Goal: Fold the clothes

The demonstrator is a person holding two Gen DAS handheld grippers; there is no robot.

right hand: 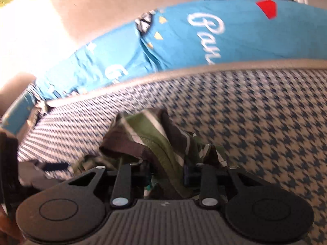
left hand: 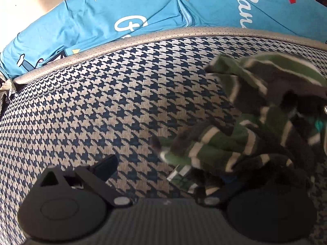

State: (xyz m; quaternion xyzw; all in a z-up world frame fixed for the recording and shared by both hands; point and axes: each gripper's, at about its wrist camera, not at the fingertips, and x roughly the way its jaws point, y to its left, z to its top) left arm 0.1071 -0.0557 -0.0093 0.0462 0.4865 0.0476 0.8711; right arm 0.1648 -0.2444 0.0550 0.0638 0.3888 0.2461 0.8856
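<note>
Down on the navy-and-beige houndstooth cushion (left hand: 85, 110) we go, and the crumpled green, brown and white striped garment (left hand: 245, 122) sits bunched at the right of the left wrist view, blurred, with a fold trailing toward lower centre. The left gripper (left hand: 155, 173) stands wide apart: one black finger (left hand: 106, 165) shows at lower left over bare cushion, while the other side is buried under striped cloth, so no pinch is visible there. Plenty of open cushion spreads to the left and upward, right up to the grey perforated piping edge (left hand: 143, 38) that arcs across the frame. Beyond that edge lies a bright blue printed fabric with white script lettering (left hand: 122, 16). Over in the right wrist view, the right gripper (right hand: 166, 175) has its jaws drawn in on a bundle of the striped garment (right hand: 155, 138), green folds squeezed between the fingers at lower centre. Clear houndstooth runs off to the right; the piping edge (right hand: 184, 73) curves above.
</note>
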